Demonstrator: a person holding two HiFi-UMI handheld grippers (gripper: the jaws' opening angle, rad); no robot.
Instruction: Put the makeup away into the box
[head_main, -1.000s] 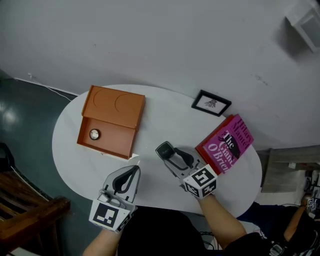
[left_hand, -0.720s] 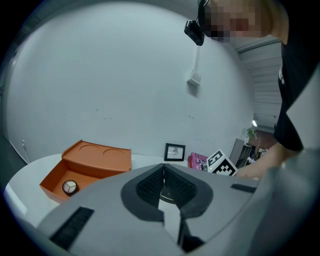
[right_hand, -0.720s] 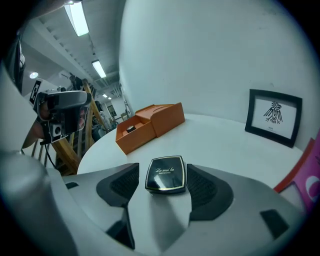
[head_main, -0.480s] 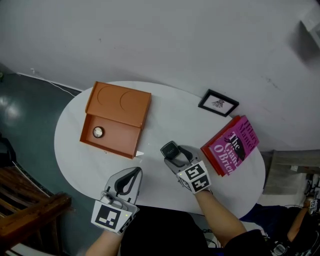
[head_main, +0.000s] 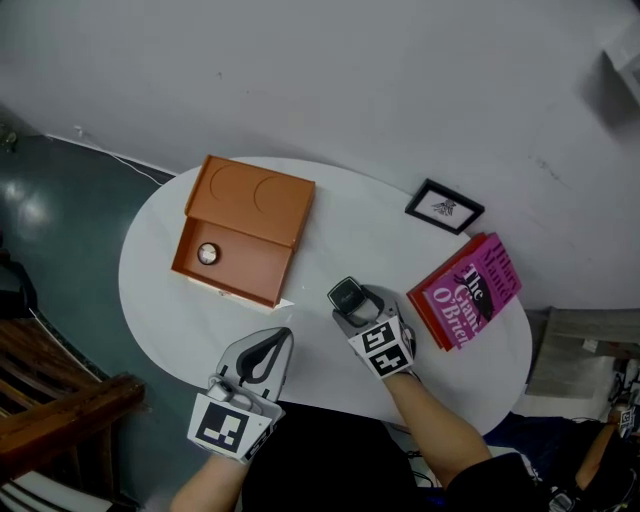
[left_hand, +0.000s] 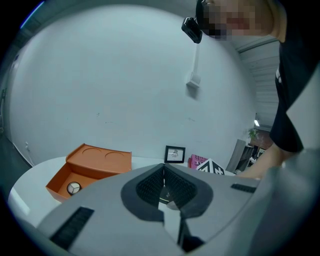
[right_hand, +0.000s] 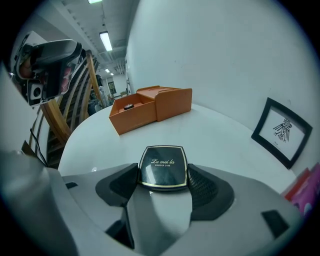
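Note:
A black square powder compact (right_hand: 163, 167) lies flat on the white table (head_main: 360, 220), near its front. My right gripper (right_hand: 163, 176) has come down over it. Its jaws have just been opening and now stand wide on either side of the compact (head_main: 346, 294), not pressing on it. The orange box (head_main: 245, 225) sits open at the table's left, with a small round silver item (head_main: 208, 254) in its tray. My left gripper (head_main: 279, 336) hovers at the front edge, below the box, shut and empty. The box (left_hand: 92, 162) shows ahead of it on the left.
A pink book (head_main: 467, 289) lies at the right end of the table. A small black picture frame (head_main: 444, 208) rests behind it near the wall. A wooden chair (head_main: 60, 410) stands off the table's left end. The table edge runs just in front of both grippers.
My right gripper has sunk toward the table and its jaws have spread around the compact, which stayed where it lay. The left gripper has kept still.

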